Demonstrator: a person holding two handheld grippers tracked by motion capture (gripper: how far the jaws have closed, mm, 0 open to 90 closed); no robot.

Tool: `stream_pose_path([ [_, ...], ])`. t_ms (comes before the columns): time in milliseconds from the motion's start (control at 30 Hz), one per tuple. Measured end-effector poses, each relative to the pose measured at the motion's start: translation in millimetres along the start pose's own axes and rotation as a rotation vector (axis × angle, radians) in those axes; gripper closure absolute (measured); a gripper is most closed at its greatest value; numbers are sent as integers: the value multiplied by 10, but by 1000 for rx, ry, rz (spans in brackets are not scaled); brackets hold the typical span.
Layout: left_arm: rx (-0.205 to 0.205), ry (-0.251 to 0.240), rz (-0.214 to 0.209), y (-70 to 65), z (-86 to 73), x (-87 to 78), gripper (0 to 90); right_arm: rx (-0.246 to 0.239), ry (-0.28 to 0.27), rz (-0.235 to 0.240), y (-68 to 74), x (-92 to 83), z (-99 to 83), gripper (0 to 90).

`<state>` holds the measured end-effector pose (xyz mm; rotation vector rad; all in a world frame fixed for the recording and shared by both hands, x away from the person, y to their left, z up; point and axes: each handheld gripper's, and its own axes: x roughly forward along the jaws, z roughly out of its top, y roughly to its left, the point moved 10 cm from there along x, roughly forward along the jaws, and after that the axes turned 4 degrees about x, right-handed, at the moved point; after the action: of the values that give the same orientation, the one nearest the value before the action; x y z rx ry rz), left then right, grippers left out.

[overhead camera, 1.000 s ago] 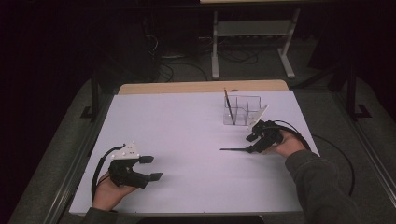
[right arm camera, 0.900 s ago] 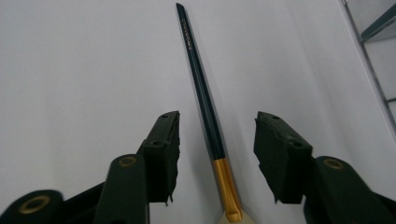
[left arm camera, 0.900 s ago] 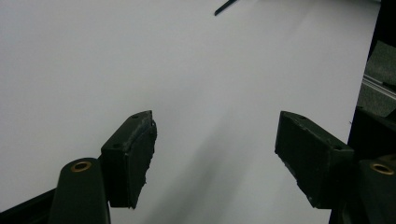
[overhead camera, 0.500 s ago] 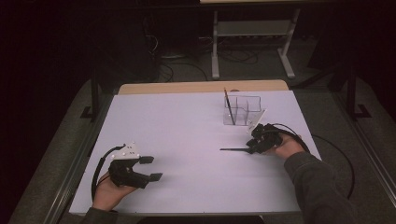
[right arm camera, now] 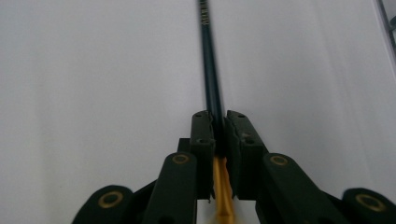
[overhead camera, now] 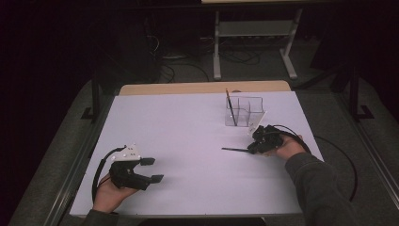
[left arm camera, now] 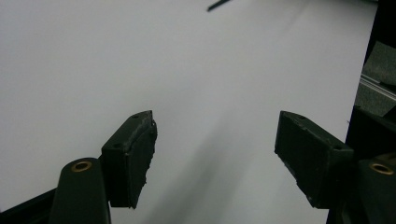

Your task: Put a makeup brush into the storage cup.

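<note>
A dark, thin pencil (overhead camera: pixel 234 150) lies flat on the white table (overhead camera: pixel 188 122), right of centre. My right gripper (overhead camera: pixel 254 147) holds its near end; the jaws have just been closing and now press on the pencil (right arm camera: pixel 210 60), as the right gripper view shows at my right gripper (right arm camera: pixel 217 126). A yellow stretch of the pencil shows behind the pads. At the front left, my left gripper (overhead camera: pixel 153 170) rests open, nothing between its jaws. In the left gripper view, my left gripper (left arm camera: pixel 215 163) stands wide over bare table, with the pencil tip (left arm camera: pixel 218 5) far off.
A clear divided holder (overhead camera: pixel 244 112) stands just behind the right hand, with another dark pencil (overhead camera: pixel 230 107) upright in it. A wooden strip (overhead camera: pixel 188 88) edges the table's far side. Cables trail from both grippers.
The right gripper's jaws have narrowed onto the pencil's end. Both hands and the pencil stay where they were.
</note>
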<state>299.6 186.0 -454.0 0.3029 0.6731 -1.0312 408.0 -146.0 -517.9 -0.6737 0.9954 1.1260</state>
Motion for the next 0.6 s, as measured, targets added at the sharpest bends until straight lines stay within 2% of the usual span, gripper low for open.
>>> stream_pose_path([
  [267,-1,-1,-2,-8,1,9,281,25,-15,32,-18,4,-3,829],
  [600,7,5,-6,-14,-3,21,283,41,-14,36,6,-43,5,831],
])
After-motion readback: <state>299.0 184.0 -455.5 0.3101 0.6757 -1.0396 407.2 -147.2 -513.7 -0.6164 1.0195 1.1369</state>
